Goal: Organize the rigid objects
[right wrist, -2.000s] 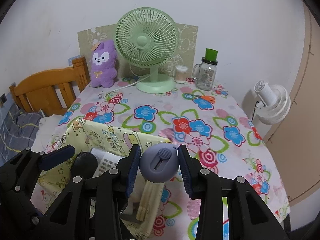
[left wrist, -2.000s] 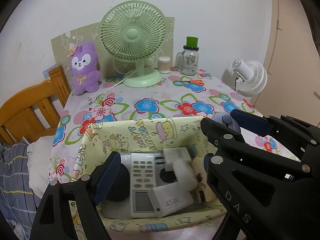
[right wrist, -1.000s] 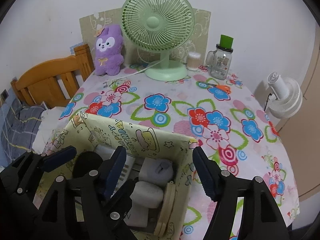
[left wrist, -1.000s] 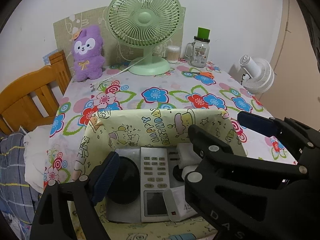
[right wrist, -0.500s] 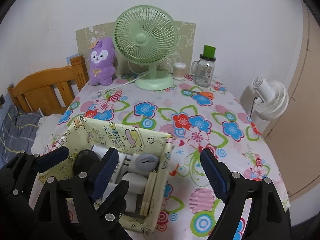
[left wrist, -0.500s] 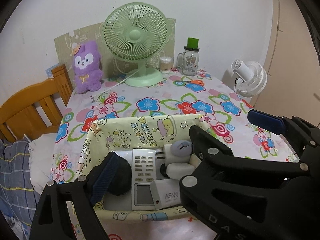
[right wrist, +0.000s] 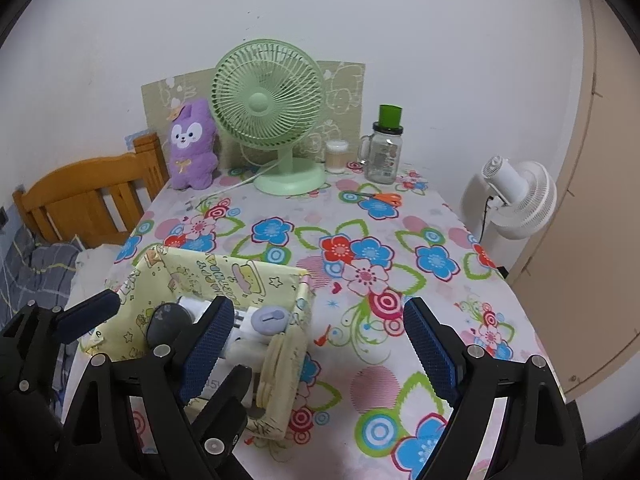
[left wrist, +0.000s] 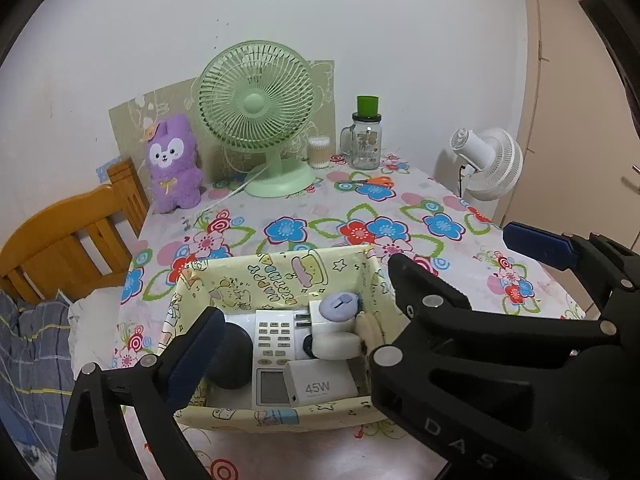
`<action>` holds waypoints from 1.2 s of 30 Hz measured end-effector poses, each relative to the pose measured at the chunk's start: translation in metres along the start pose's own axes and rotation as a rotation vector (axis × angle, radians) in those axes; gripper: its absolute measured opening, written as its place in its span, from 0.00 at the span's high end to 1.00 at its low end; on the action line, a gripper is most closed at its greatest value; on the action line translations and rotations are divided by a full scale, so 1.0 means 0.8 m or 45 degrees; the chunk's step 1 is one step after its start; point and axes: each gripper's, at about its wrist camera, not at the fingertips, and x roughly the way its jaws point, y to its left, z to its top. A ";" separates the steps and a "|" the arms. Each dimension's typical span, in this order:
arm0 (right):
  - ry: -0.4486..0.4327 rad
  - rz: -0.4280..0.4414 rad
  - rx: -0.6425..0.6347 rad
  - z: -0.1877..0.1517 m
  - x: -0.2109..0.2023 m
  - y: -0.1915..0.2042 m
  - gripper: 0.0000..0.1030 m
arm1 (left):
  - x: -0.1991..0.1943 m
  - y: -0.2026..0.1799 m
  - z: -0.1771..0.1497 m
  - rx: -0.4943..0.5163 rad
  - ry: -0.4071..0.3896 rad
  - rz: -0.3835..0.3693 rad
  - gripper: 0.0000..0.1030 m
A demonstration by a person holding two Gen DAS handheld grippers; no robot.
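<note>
Hand-held gripper empty, purple disc left, boxed

Left gripper has just been opening (nothing between its jaws); right gripper gapes, empty.

**Home bedroom**

Desk under a floral cloth, wooden bed headboard with plaid bedding at 9 o'clock. Green fan, purple plush toy, handled jar at 12. White floor fan at 3.
</note>
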 end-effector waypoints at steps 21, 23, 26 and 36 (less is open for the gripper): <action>-0.070 -0.098 0.049 -0.015 -0.046 -0.060 0.06 | -0.028 -0.039 0.001 0.007 -0.060 -0.015 0.00; -0.082 -0.111 0.051 -0.017 -0.052 -0.068 0.06 | -0.030 -0.045 0.001 0.005 -0.066 -0.015 0.00; -0.095 -0.133 0.052 -0.020 -0.061 -0.081 0.06 | -0.035 -0.054 0.002 0.008 -0.079 -0.014 0.00; -0.145 -0.169 0.073 -0.028 -0.091 -0.120 0.06 | -0.050 -0.081 0.003 0.010 -0.107 -0.005 0.00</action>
